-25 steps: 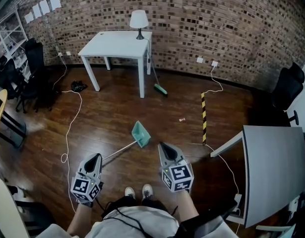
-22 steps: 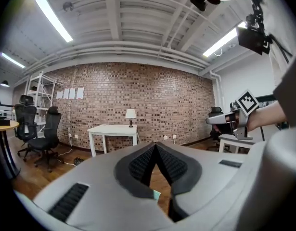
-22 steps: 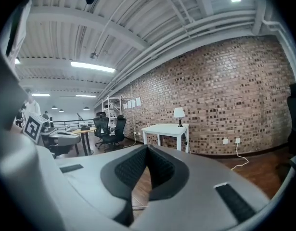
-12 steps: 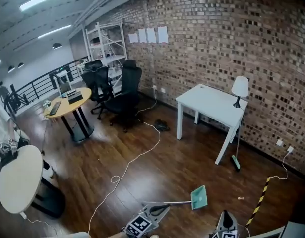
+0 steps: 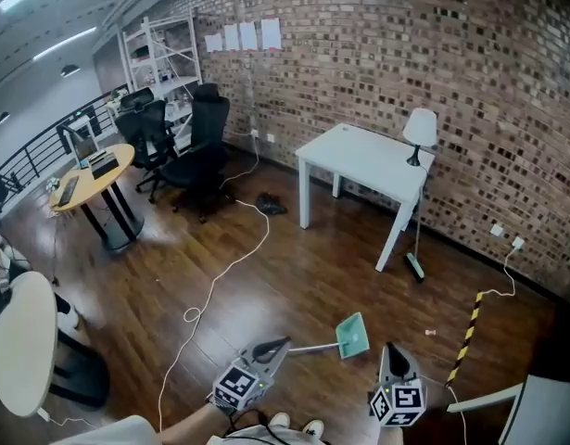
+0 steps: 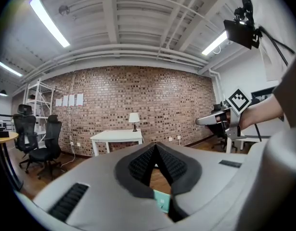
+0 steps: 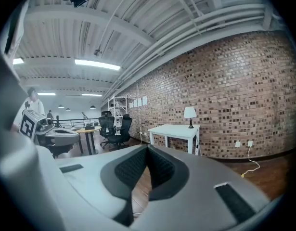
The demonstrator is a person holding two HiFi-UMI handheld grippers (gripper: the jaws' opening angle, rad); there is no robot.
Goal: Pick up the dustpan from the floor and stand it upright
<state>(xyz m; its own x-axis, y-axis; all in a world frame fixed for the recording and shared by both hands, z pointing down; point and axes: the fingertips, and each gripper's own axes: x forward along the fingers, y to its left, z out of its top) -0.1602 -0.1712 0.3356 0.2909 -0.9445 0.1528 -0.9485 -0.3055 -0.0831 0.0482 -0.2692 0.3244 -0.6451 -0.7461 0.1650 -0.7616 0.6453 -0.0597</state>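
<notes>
The green dustpan [image 5: 352, 336] lies flat on the wooden floor, its pale long handle [image 5: 314, 348] stretching left. My left gripper [image 5: 284, 343] is shut and empty, with its tip close above the handle's free end; touching or not, I cannot tell. In the left gripper view the shut left gripper [image 6: 156, 146] has a corner of the dustpan [image 6: 162, 201] showing below it. My right gripper [image 5: 388, 348] hovers just right of the pan, shut and empty. The right gripper view shows the right gripper [image 7: 148, 148] closed, only floor beyond.
A white table [image 5: 359, 160] with a lamp [image 5: 419, 128] stands against the brick wall, a broom [image 5: 414, 265] leaning by its leg. A white cable [image 5: 220, 281] crosses the floor. Striped tape [image 5: 465, 336] lies right. Office chairs [image 5: 196, 151] and a round table [image 5: 95, 174] stand left.
The head view has swung up from the floor and to the left, so the room's far left side shows. Both grippers now sit low in the frame, nearer the dustpan, still shut.
</notes>
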